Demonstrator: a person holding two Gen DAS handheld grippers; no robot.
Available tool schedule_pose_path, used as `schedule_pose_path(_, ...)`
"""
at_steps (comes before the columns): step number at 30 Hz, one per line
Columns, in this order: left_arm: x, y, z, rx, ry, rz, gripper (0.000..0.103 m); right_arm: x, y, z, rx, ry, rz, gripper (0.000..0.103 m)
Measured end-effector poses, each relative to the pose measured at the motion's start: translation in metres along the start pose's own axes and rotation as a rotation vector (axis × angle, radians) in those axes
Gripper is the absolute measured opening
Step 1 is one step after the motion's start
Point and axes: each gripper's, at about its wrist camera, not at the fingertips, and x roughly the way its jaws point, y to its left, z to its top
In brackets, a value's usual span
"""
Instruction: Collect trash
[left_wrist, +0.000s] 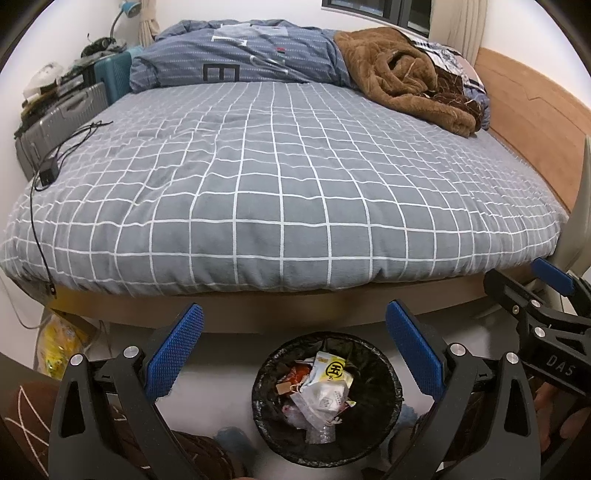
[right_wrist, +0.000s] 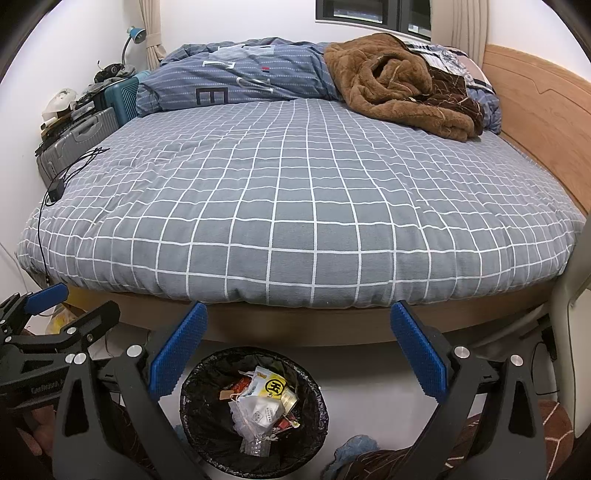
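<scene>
Hovering above trash bin (left_wrist: 327, 398) on floor at bed (left_wrist: 280, 177) foot; left gripper (left_wrist: 293, 350) and right gripper (right_wrist: 298, 352) both spread wide, empty. Wrappers (left_wrist: 325, 384) inside bin: judged light, crinkly, soft. Best pinched at bunched edge. Bin liner thin, likely tearable.

Both wrist views near floor, facing bed (left_wrist: 295, 177); share bin (right_wrist: 317, 424) below.

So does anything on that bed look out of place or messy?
A black charger and its tangled cable lie on the bed's left edge, the cord trailing over the side. A brown fleece blanket sits crumpled beside the headboard. No trash shows on the bed; wrappers fill the bin.
</scene>
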Motion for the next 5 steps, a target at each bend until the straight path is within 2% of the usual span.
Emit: schedule_pose_path(5, -0.0008, 0.0012, 0.0003, -0.005, -0.008, 0.010, 0.097, 0.0005, 0.0004, -0.0002, 0.002, 0.000, 0.003, 0.095)
